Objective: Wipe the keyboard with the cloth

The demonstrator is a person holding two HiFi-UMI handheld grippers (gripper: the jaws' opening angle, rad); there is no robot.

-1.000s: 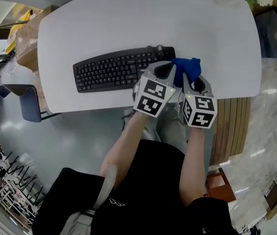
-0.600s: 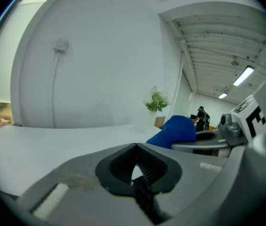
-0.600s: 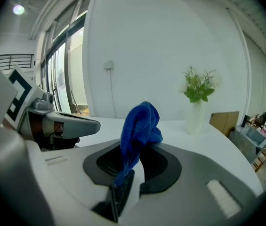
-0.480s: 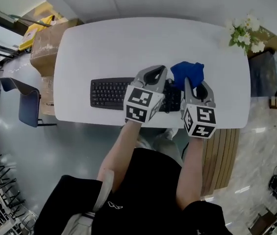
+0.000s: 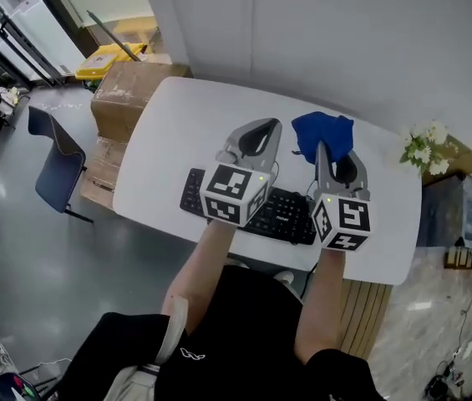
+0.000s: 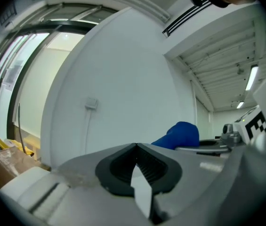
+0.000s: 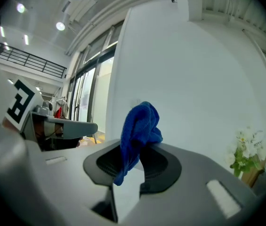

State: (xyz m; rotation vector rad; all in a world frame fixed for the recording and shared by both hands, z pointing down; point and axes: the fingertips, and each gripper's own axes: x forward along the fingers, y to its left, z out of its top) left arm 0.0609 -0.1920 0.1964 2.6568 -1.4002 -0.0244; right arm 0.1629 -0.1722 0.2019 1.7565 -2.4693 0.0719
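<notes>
The black keyboard [image 5: 284, 213] lies on the white table [image 5: 169, 132], mostly hidden under my two raised grippers. My left gripper [image 5: 261, 127] is held up above the keyboard, shut, with nothing between its jaws. In the left gripper view its tips [image 6: 135, 146] meet and point at the white wall. My right gripper [image 5: 320, 150] is shut on the blue cloth [image 5: 322, 135], which bunches above its tips. In the right gripper view the cloth [image 7: 140, 128] hangs out of the closed jaws. The cloth [image 6: 180, 134] also shows to the right in the left gripper view.
A cardboard box [image 5: 130, 91] and a yellow item [image 5: 106, 58] stand left of the table. A blue chair [image 5: 54, 160] is on the floor at the left. White flowers [image 5: 423, 148] sit at the table's right end, also seen as flowers [image 7: 244, 153]. A white wall rises behind the table.
Both grippers have risen from the table's near edge to a spot above the keyboard, pointing more at the wall. The head view has tilted up. The cloth stays in the right gripper.
</notes>
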